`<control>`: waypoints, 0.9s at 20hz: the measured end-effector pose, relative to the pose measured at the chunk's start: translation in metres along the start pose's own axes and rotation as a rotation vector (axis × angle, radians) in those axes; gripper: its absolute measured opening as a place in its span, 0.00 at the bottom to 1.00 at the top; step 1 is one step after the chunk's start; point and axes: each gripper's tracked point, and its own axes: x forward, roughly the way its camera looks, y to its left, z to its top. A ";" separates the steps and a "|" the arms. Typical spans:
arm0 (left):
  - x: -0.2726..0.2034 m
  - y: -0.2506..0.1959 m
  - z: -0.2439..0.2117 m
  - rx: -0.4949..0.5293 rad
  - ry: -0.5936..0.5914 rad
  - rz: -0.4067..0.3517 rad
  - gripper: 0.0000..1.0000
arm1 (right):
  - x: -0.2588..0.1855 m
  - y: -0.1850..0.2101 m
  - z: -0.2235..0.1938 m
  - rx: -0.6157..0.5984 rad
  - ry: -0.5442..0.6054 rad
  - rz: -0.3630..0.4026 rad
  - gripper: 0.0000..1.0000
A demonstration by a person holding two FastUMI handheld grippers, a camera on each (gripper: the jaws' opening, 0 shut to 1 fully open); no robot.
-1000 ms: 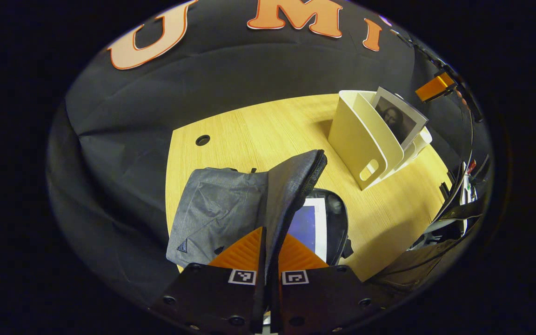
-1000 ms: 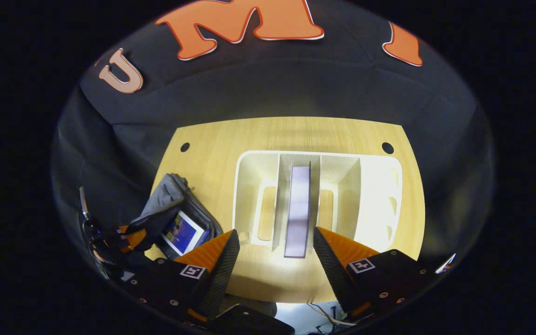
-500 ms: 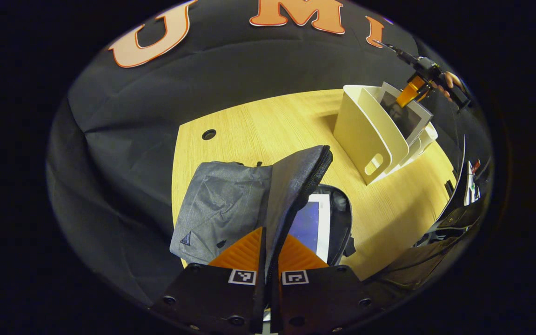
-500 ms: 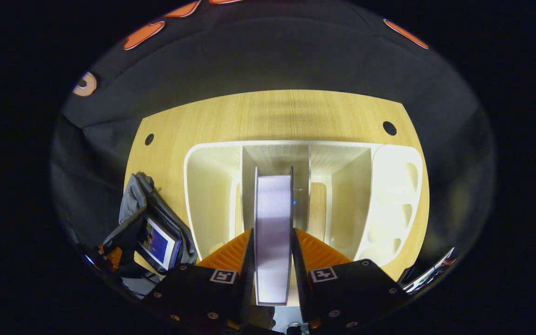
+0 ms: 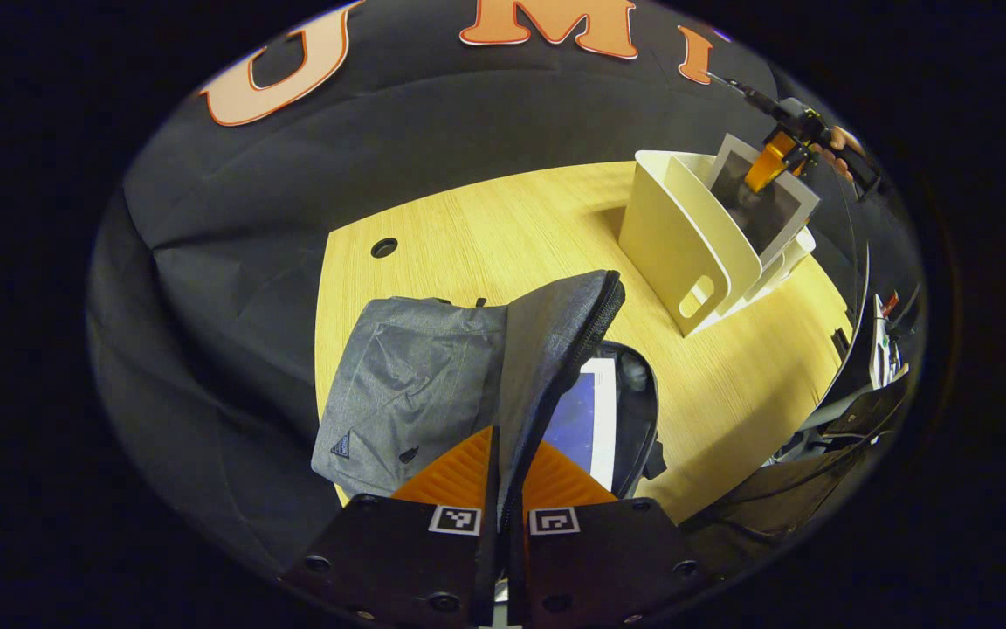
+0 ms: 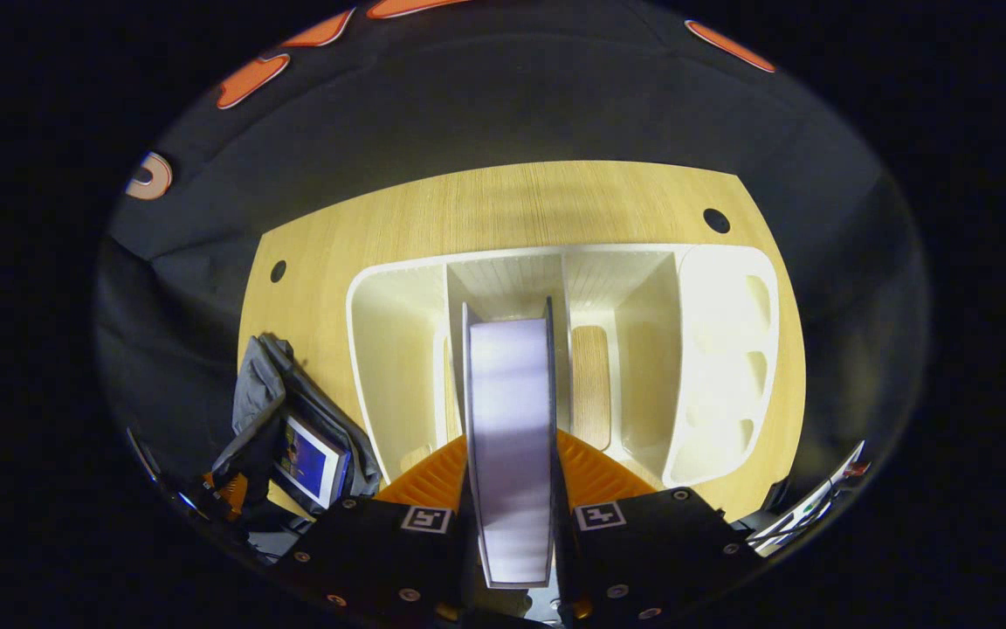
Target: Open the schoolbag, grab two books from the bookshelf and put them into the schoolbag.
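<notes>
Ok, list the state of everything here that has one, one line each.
schoolbag: open, flap held up.
blue book: lying inside the schoolbag.
second book: gripped, standing in the bookshelf's middle slot.
bookshelf: upright on the table, other slots empty.
left gripper: jaws clamped on the flap.
right gripper: jaws clamped on the second book.

Left hand-held gripper with ribbed orange fingers, black screwed body, square black-and-white markers, right hand-held gripper alike
</notes>
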 end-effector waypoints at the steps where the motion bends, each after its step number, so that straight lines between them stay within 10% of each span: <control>1: 0.000 0.000 0.000 0.008 0.001 -0.005 0.06 | -0.010 -0.002 -0.001 0.015 -0.016 0.006 0.37; 18: 0.003 0.010 0.002 0.116 0.007 -0.058 0.06 | -0.113 0.016 -0.087 0.176 -0.186 0.178 0.37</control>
